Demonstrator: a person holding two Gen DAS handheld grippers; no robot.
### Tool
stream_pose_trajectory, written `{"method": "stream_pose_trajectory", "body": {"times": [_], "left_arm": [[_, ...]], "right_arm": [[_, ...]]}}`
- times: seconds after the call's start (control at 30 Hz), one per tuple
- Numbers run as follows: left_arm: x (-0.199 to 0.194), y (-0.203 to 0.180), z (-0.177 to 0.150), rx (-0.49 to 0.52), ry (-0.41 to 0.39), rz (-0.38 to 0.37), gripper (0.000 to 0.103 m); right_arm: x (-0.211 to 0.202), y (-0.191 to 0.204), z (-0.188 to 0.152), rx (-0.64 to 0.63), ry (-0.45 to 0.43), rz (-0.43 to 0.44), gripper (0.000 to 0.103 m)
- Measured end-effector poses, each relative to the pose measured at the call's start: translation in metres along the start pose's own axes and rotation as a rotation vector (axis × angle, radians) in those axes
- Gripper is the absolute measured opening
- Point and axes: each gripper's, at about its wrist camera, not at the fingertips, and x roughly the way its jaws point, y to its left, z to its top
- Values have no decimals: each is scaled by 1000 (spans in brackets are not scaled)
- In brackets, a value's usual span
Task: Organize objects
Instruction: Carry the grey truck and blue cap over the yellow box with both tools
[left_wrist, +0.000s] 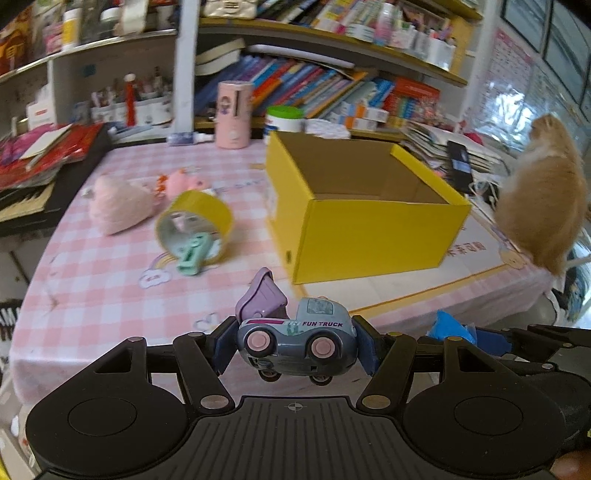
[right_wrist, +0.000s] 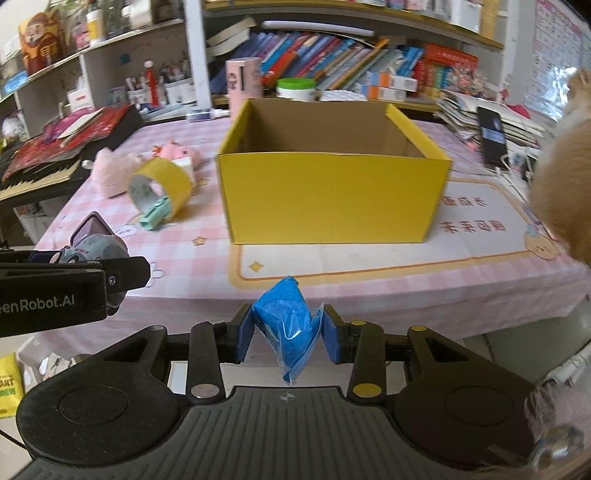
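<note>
My left gripper (left_wrist: 295, 345) is shut on a grey-blue toy truck (left_wrist: 297, 343) with pink wheels and a raised purple tipper, held off the table near its front edge. The right gripper (right_wrist: 288, 332) is shut on a blue bag of sand-like stuff (right_wrist: 290, 325), also in the air before the table edge. An open yellow cardboard box (left_wrist: 365, 221) (right_wrist: 332, 192) stands on the pink checked tablecloth, its inside bare as far as I can see. In the right wrist view the left gripper with the toy truck (right_wrist: 94, 249) shows at the left.
A yellow tape roll (left_wrist: 195, 221) (right_wrist: 162, 184) with a mint green clip, and pink plush toys (left_wrist: 118, 208) (right_wrist: 110, 173), lie left of the box. A ginger cat (left_wrist: 543, 195) sits at the table's right edge. Shelves of books stand behind; a pink cup (left_wrist: 233, 114) and phone (left_wrist: 460, 166) sit at the back.
</note>
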Motion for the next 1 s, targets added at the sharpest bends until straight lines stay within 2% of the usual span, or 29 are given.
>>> {"method": "stream_pose_trajectory", "body": {"times": [0.5, 1.0], "left_arm": [[16, -32, 25, 72, -31, -25, 65], [19, -37, 40, 89, -78, -33, 65]], "right_arm": [[16, -49, 16, 98, 22, -40, 37], [29, -57, 31, 89, 31, -55, 37]]}}
